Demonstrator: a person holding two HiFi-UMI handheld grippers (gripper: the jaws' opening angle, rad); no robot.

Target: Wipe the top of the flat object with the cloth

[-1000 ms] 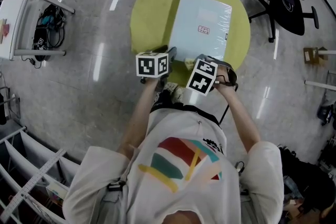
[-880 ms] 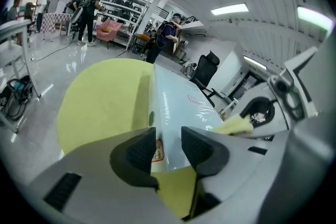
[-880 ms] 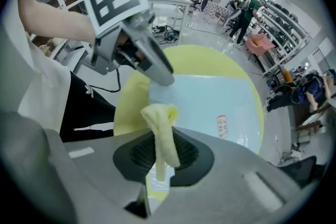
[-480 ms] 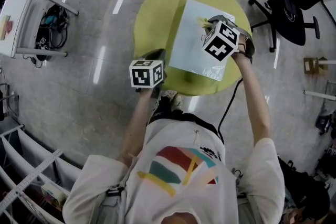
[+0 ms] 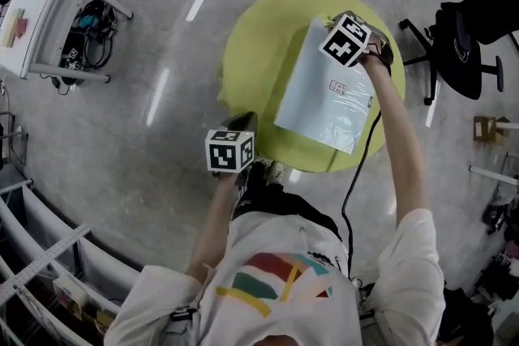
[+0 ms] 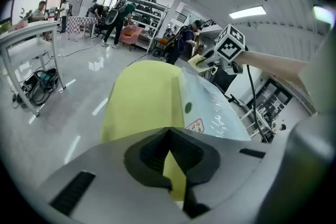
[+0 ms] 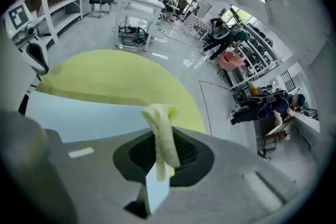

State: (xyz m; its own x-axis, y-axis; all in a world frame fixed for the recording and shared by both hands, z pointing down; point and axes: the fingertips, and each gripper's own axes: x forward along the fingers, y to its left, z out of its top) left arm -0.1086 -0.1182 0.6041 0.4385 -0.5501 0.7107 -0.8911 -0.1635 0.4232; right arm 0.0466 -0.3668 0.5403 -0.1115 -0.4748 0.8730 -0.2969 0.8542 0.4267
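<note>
Round yellow desk [image 5: 259,53] standing on glossy grey floor [image 5: 146,174]. Black office chair [image 5: 462,44] sitting right of the right gripper [image 5: 335,18]. White table [image 5: 32,8] with cables [image 5: 89,40] hanging well left of the left gripper [image 5: 245,119]. White shelving [image 5: 40,255] running below-left of it.

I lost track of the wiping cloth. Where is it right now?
The cloth is pinched in the right tongs, at the far end of the flat pale object on the round yellow surface.

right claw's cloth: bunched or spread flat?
Bunched. The cloth is a narrow crumpled strip pinched in the shut right claw, poking out past its tips.
</note>
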